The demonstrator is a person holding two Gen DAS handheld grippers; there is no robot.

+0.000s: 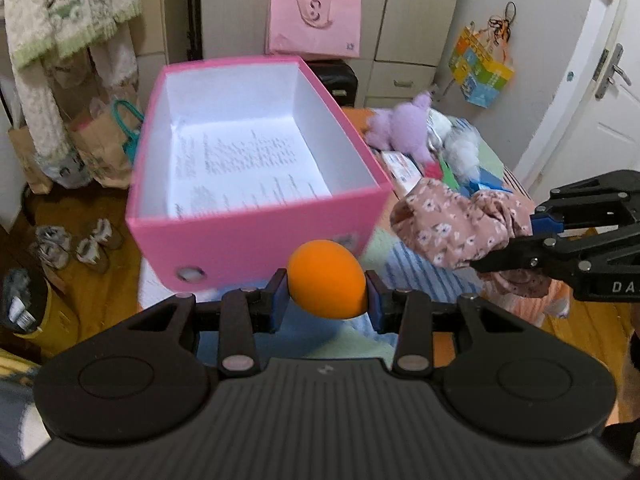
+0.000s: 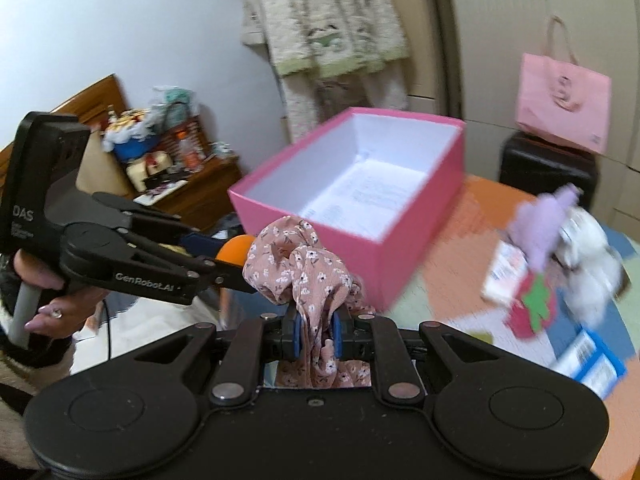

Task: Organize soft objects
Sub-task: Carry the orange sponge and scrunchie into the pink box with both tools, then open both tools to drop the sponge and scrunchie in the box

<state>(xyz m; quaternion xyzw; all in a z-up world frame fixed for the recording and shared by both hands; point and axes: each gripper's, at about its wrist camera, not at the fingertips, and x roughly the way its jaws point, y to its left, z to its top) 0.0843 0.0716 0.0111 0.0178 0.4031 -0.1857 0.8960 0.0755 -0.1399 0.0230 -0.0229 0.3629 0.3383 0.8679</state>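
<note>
My left gripper (image 1: 327, 300) is shut on an orange egg-shaped soft ball (image 1: 326, 278), held just in front of the near wall of an open pink box (image 1: 256, 236). My right gripper (image 2: 316, 334) is shut on a pink floral cloth (image 2: 298, 268), held near the box's near corner (image 2: 352, 256). The box holds only a printed sheet (image 1: 244, 168). The right gripper (image 1: 532, 236) with the cloth (image 1: 456, 224) also shows in the left wrist view. The left gripper (image 2: 224, 254) with the ball (image 2: 236, 250) shows in the right wrist view.
A purple plush (image 1: 408, 128), a white fluffy toy (image 1: 460, 148) and small boxes lie on the patchwork table (image 1: 404, 264) right of the box. A pink bag (image 1: 314, 20) stands on a black case behind. Shoes (image 1: 76, 242) and paper bags are on the floor at left.
</note>
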